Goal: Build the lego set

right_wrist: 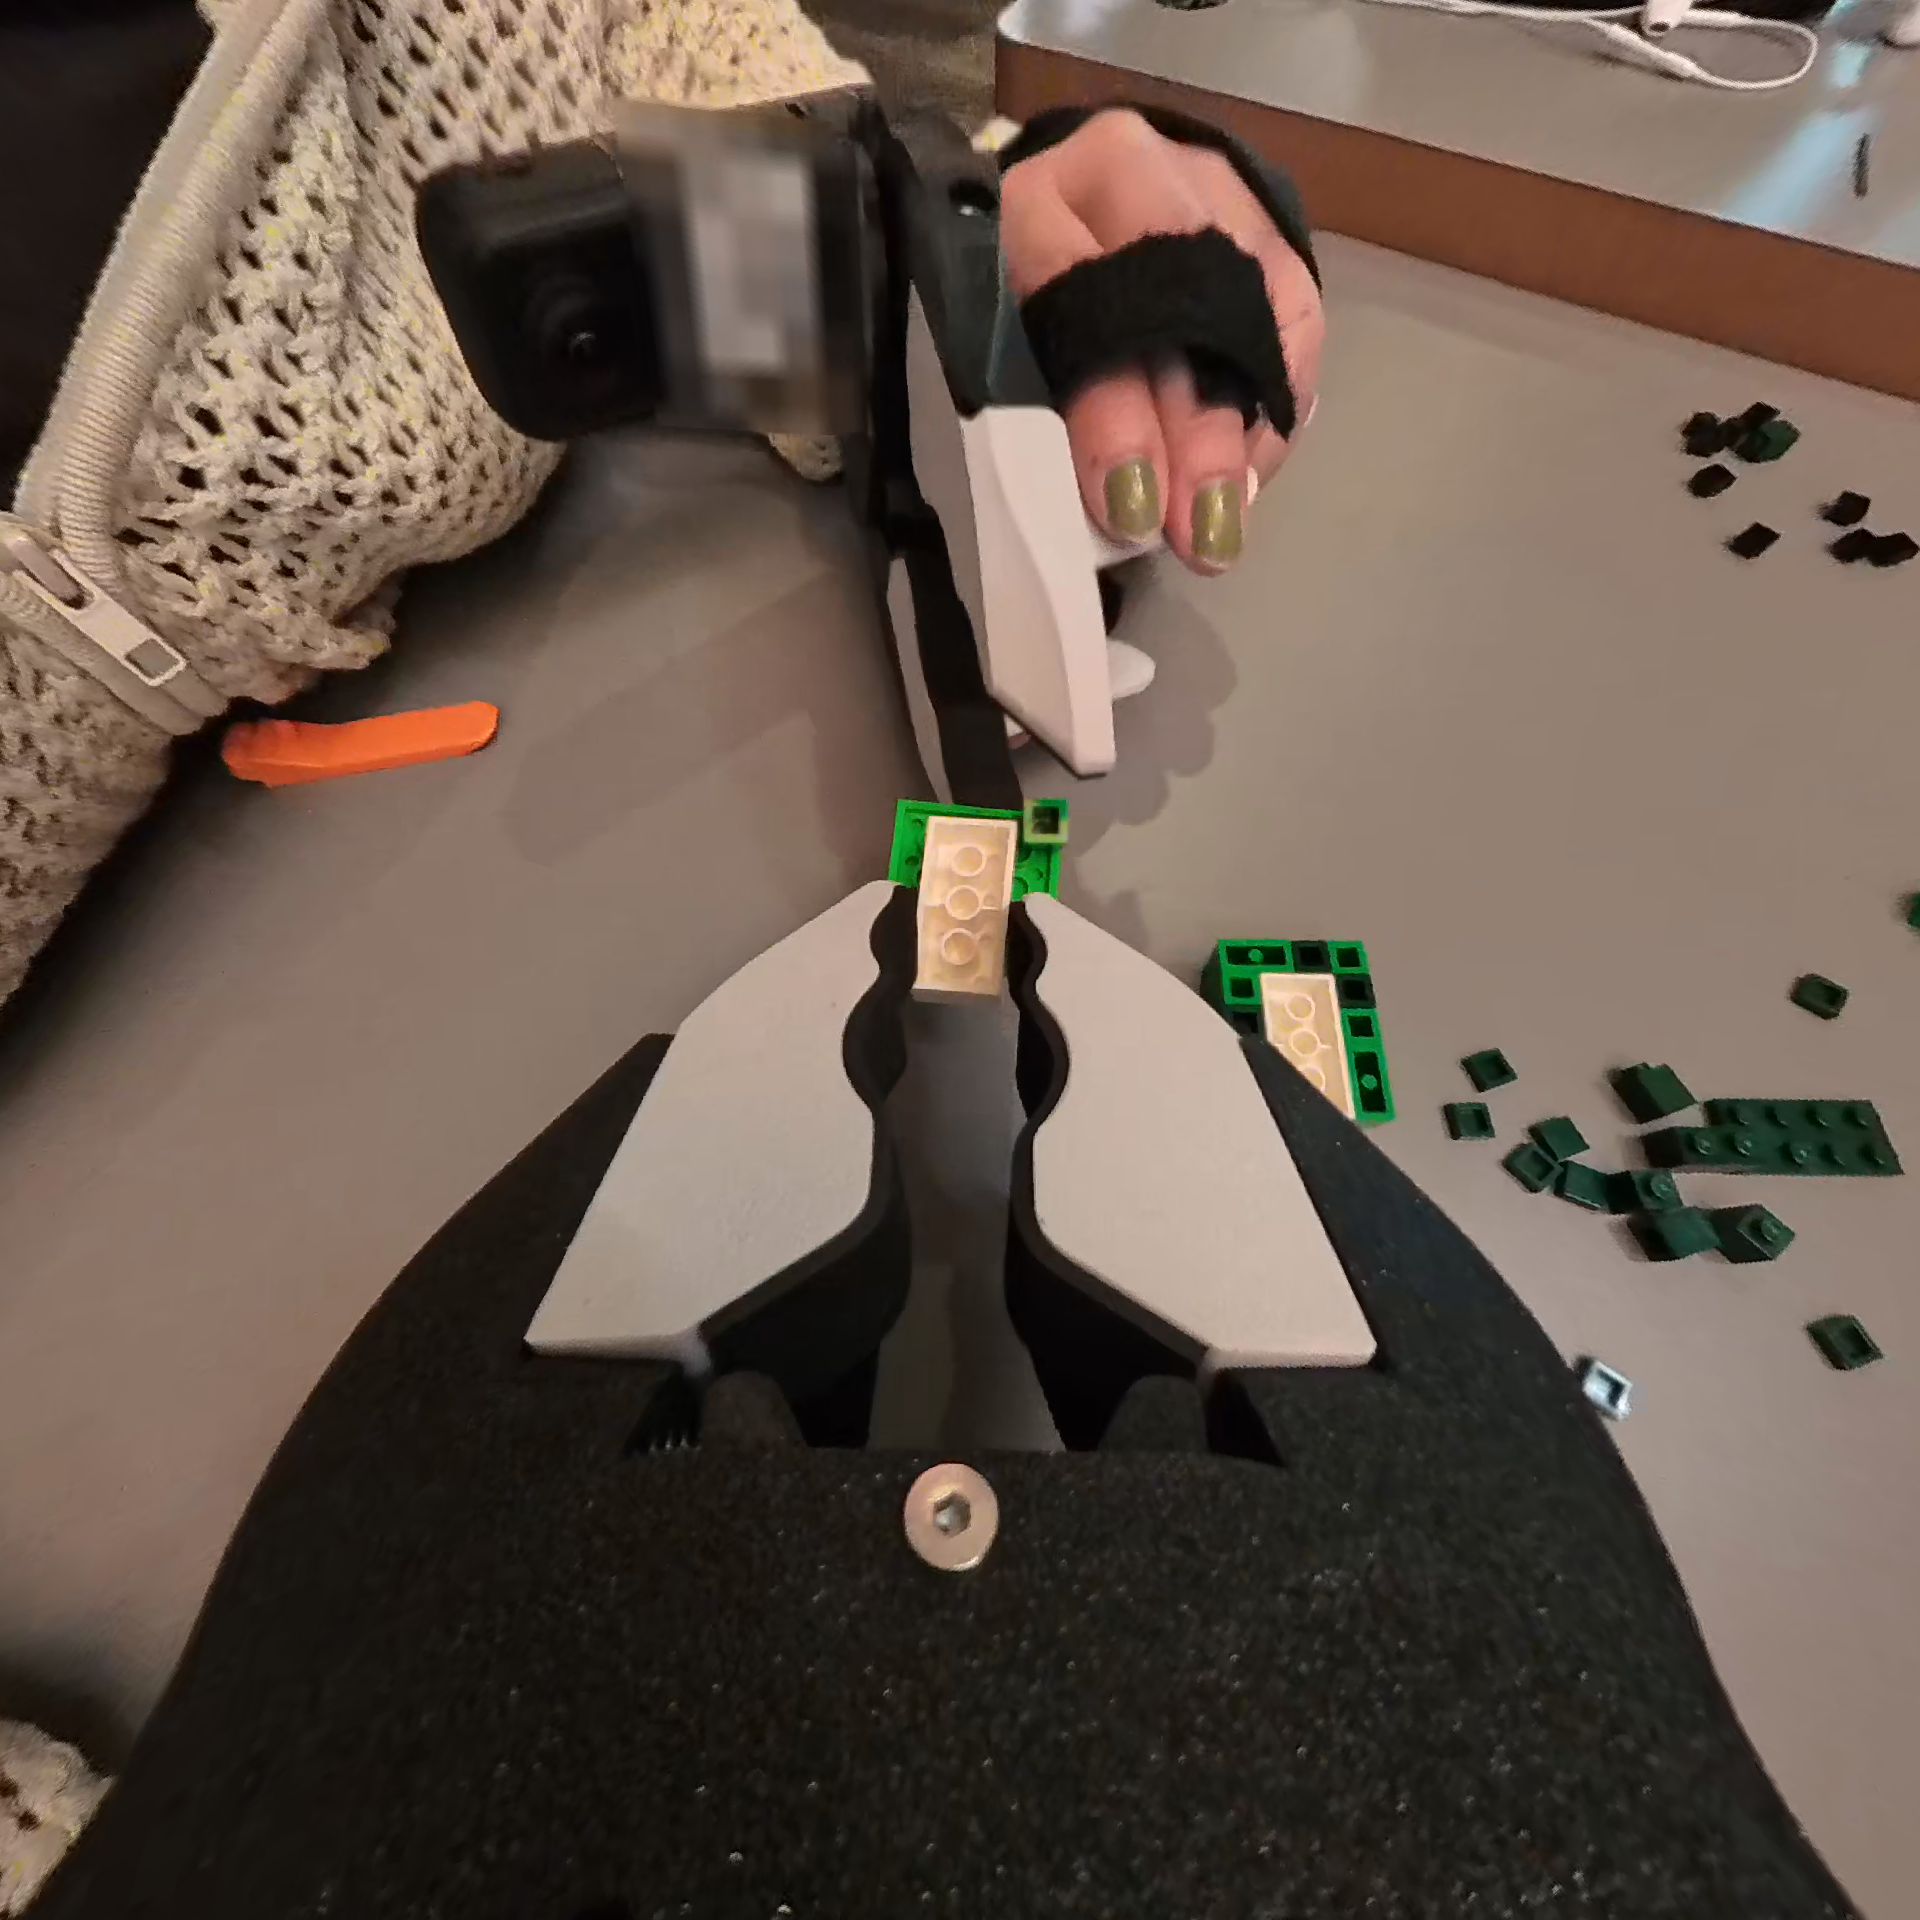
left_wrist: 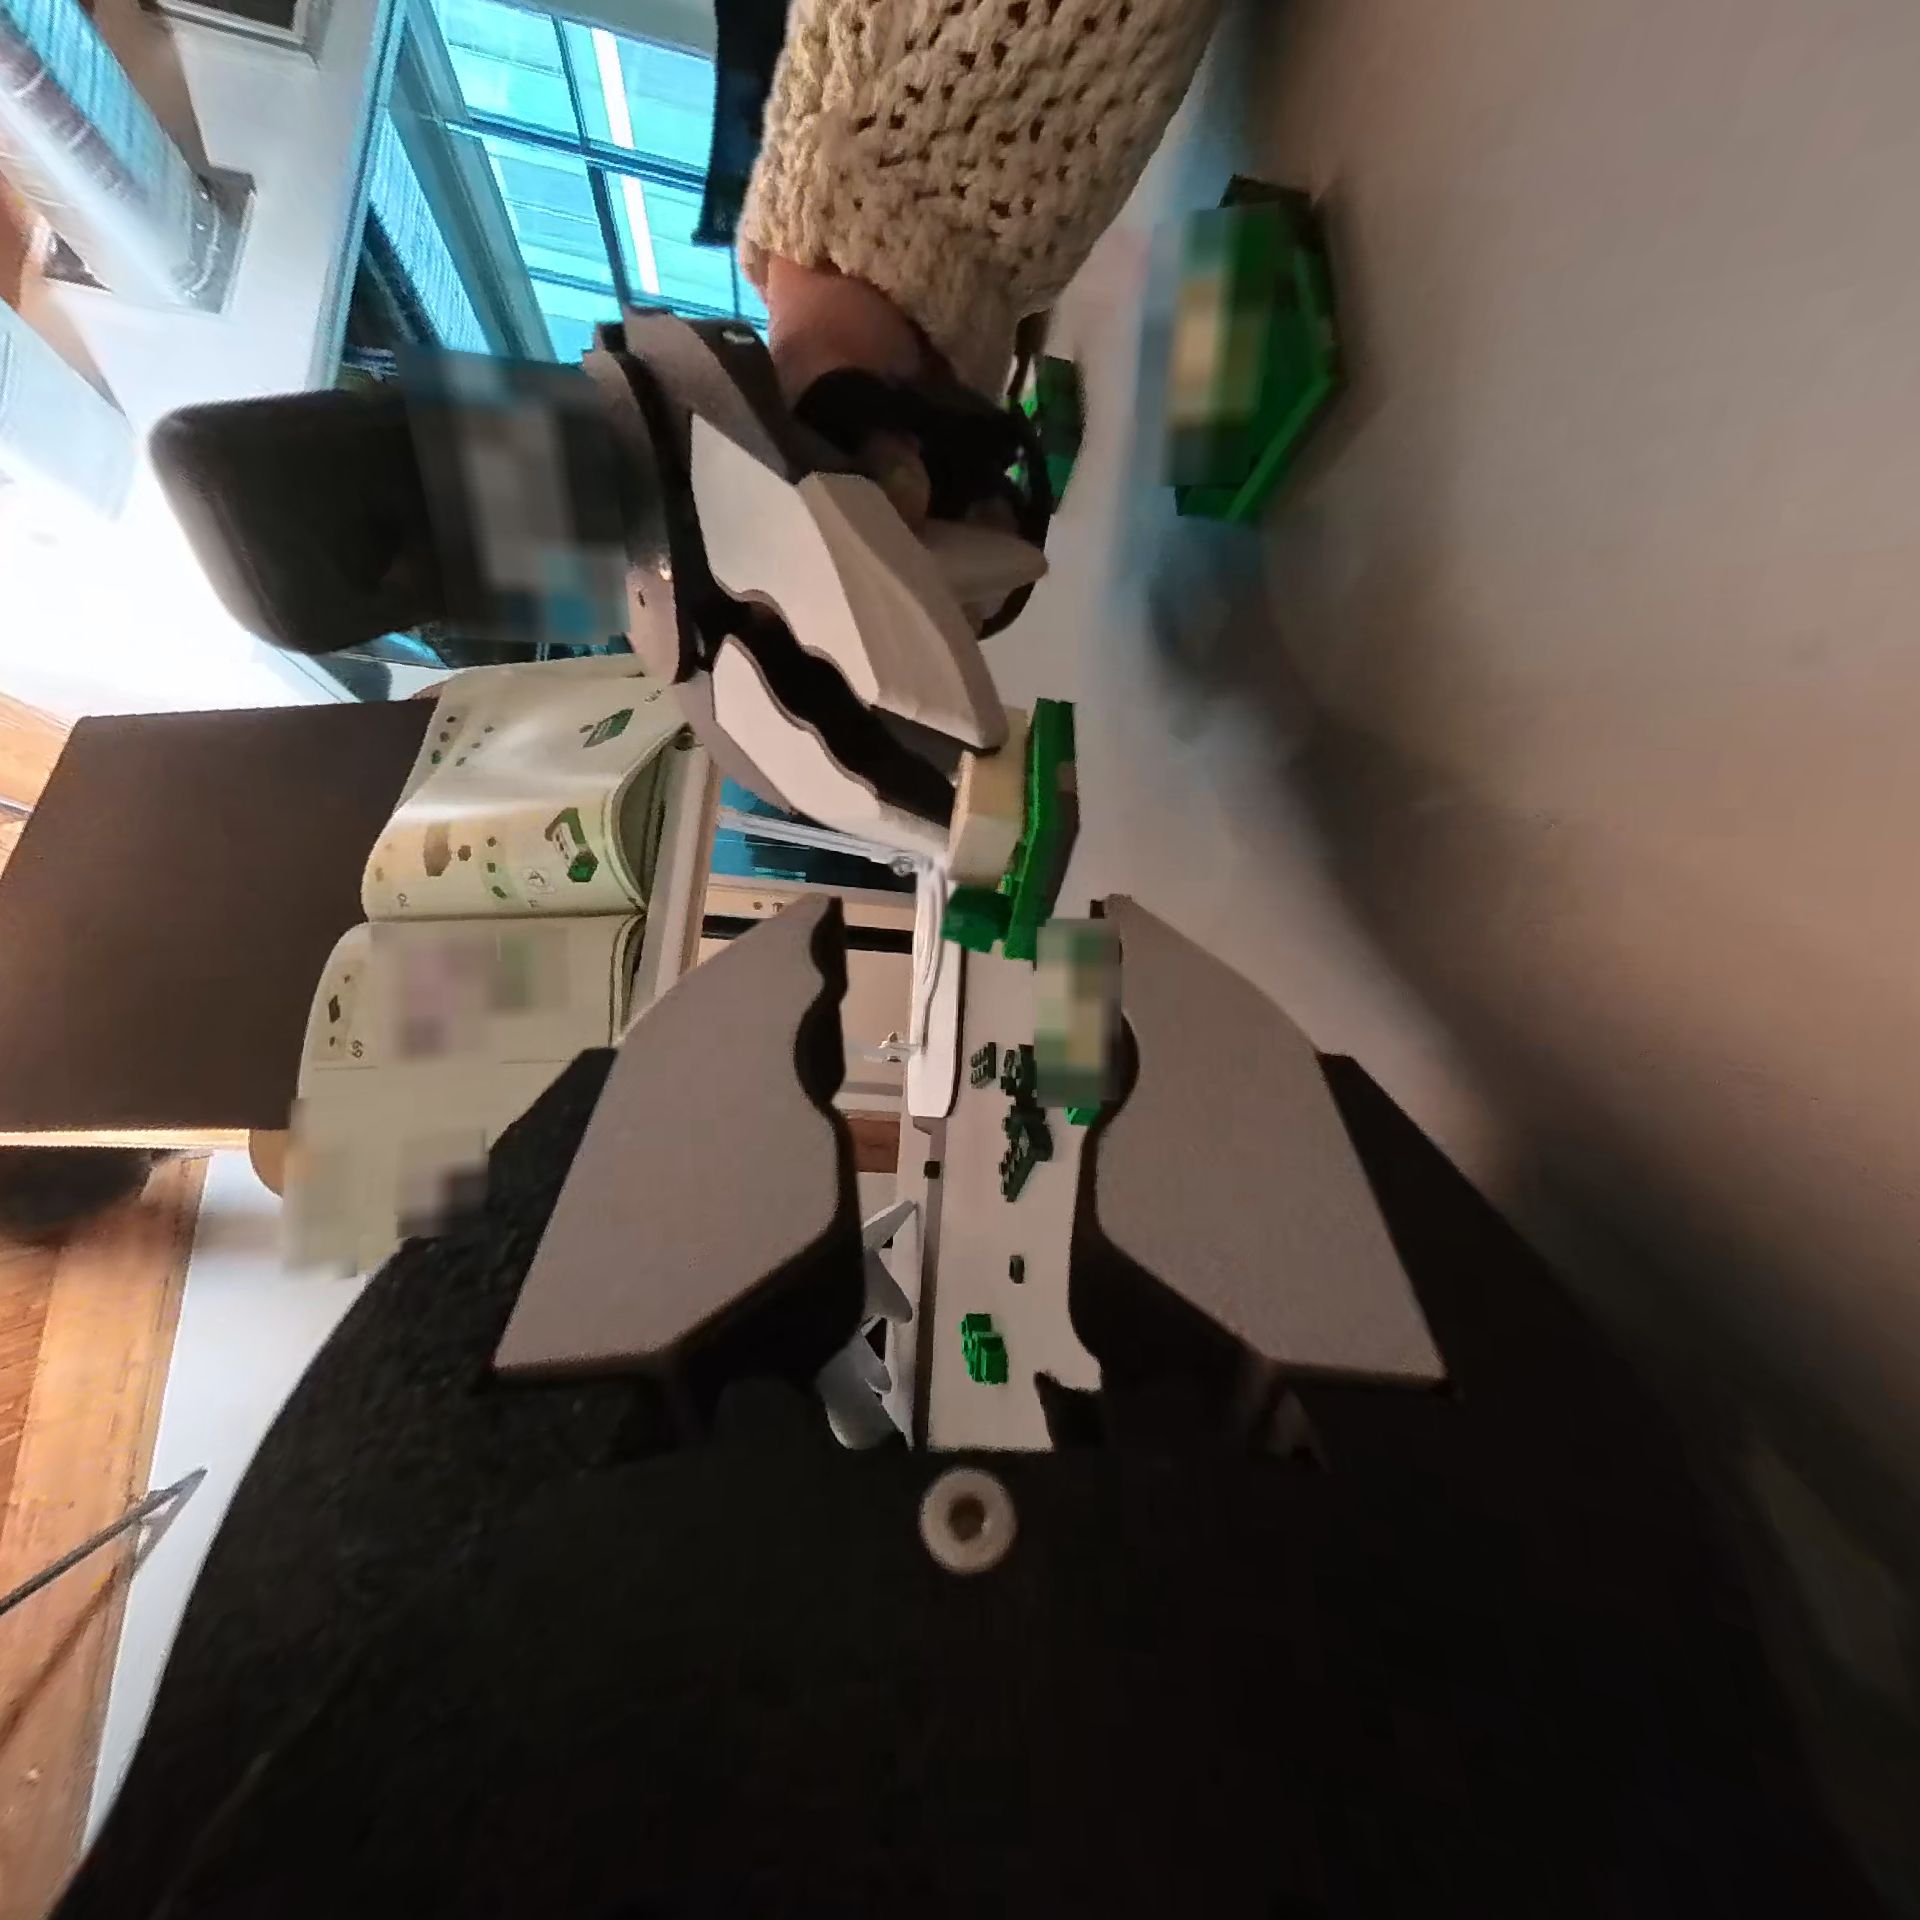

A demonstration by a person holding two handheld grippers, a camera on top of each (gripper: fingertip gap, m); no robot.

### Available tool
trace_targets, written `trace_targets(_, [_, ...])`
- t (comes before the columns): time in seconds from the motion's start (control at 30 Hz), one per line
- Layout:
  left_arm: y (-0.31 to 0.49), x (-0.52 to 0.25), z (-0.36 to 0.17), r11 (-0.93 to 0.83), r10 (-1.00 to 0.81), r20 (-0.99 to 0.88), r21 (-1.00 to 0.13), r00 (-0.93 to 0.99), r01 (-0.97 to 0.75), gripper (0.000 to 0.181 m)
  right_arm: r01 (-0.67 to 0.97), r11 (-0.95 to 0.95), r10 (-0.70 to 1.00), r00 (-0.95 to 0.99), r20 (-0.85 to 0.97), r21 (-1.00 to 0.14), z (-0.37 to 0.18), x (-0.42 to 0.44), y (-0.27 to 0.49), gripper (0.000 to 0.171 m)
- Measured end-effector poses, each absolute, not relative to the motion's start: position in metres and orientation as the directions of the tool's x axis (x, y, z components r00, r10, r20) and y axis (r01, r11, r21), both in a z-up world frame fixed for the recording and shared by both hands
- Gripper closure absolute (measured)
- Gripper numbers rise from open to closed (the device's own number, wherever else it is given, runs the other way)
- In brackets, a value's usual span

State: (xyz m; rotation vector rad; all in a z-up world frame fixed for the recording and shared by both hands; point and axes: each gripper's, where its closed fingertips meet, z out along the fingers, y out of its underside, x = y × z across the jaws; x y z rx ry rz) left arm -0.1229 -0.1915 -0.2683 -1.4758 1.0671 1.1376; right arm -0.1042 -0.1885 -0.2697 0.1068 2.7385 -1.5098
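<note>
**Q:** Panel overview: what carries the work?

**A:** A grey tabletop [right_wrist: 1455,727]. An open instruction booklet [left_wrist: 520,821] stands propped at its far side, seemingly so the pages can be read during assembly.

**Q:** How are the two tools set?

**A:** They face each other across the build. The right gripper [right_wrist: 961,899] is clenched on a cream brick [right_wrist: 961,930], its tips pinching the brick's long sides. This leaves the studs visible and probably allows a straight push. The left gripper [left_wrist: 971,906] is released, jaws standing well apart with nothing between them. In the right wrist view one of its fingers reaches the far edge of the bright green plate [right_wrist: 912,831], apparently as a backstop. Actual contact cannot be confirmed.

**Q:** Where is the task's piece?

**A:** The cream brick lies on the bright green plate, overhanging it toward the right gripper. Whether it is fully seated cannot be told.

**Q:** And the smaller items?

**A:** A second green sub-assembly [right_wrist: 1363,997], bearing its own cream brick, rests just beside the right gripper. Loose dark green pieces [right_wrist: 1787,1148] are scattered farther right, within reach. An orange separator tool [right_wrist: 358,743] lies apart near the knitted sleeve [right_wrist: 260,364], out of the working zone.
</note>
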Motion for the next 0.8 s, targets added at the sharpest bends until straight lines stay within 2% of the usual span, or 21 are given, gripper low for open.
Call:
trace_targets(0.13, [-0.191,-0.118,-0.267,-0.144,-0.077,-0.981,-0.166,0.178,-0.976,0.147,0.057,0.536,0.030,-0.998,-0.048,-0.842,-0.268,-0.099,-0.191,0.154])
trace_targets(0.23, [-0.191,-0.115,-0.268,-0.133,-0.079,-0.984,-0.148,0.159,-0.980,0.162,0.059,0.525,0.018,-0.998,-0.058,-0.849,-0.265,-0.097,-0.191,0.155])
trace_targets(0.43, [-0.191,-0.112,-0.265,-0.120,-0.073,-0.977,-0.192,0.201,-0.974,0.163,0.070,0.509,0.002,-0.997,-0.080,-0.858,-0.262,-0.094,-0.190,0.154])
trace_targets(0.57, [-0.190,-0.109,-0.262,-0.110,-0.068,-0.960,-0.264,0.272,-0.958,0.163,0.106,0.470,-0.012,-0.992,-0.126,-0.876,-0.257,-0.092,-0.190,0.154])
trace_targets(0.8, [-0.190,-0.107,-0.251,-0.076,-0.085,-0.862,-0.494,0.499,-0.866,0.163,0.241,0.328,-0.056,-0.960,-0.274,-0.913,-0.242,-0.091,-0.190,0.155])
